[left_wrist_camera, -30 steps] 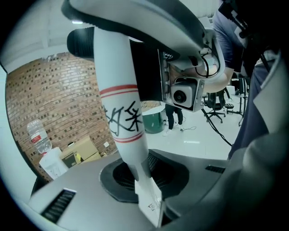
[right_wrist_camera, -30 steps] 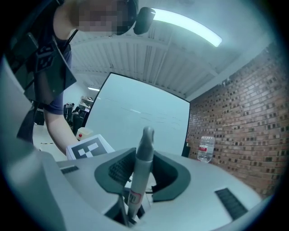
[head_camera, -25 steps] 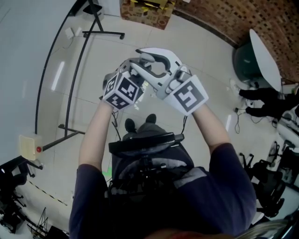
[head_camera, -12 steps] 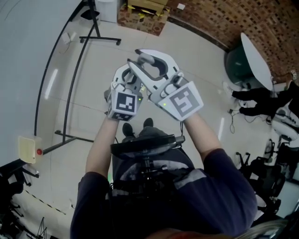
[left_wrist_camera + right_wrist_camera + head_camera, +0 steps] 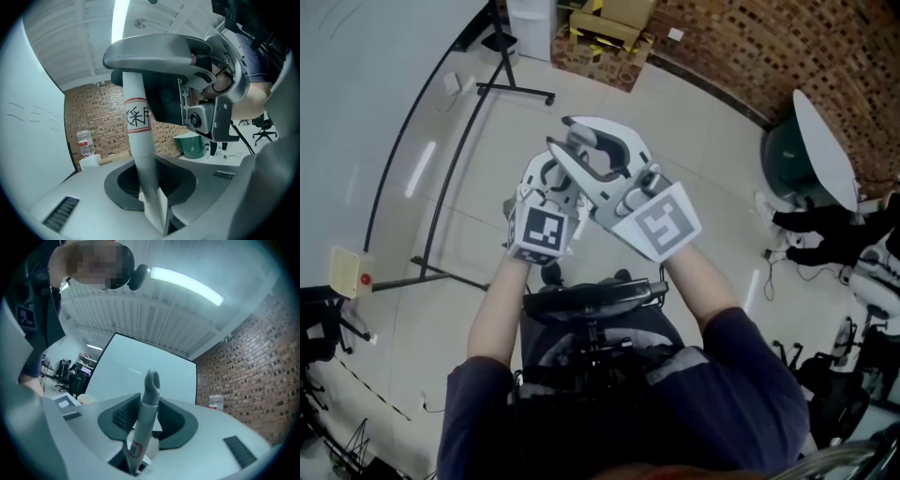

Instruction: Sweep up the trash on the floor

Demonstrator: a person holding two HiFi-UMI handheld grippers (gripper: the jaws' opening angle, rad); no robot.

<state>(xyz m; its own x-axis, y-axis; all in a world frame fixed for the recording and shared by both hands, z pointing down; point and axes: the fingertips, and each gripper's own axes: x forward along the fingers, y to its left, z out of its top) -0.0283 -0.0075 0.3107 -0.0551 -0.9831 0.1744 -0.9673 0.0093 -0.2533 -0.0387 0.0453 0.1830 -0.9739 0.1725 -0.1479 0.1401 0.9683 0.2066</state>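
Well, left gripper (image 5: 150,190) clamps a white pole (image 5: 139,154), right gripper (image 5: 144,423) a grey handle (image 5: 148,401), close together above open floor (image 5: 698,122).

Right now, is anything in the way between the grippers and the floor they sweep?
Nothing visible does. The floor ahead of the left gripper and right gripper is bare; a black stand sits off to the left. Both grip a pole. No trash shows.

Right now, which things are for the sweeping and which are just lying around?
For the job: left gripper, jaws shut on the white labelled pole; right gripper, jaws shut on the grey handle.
Just lying about: water bottle, cardboard boxes, green tub, black stand.
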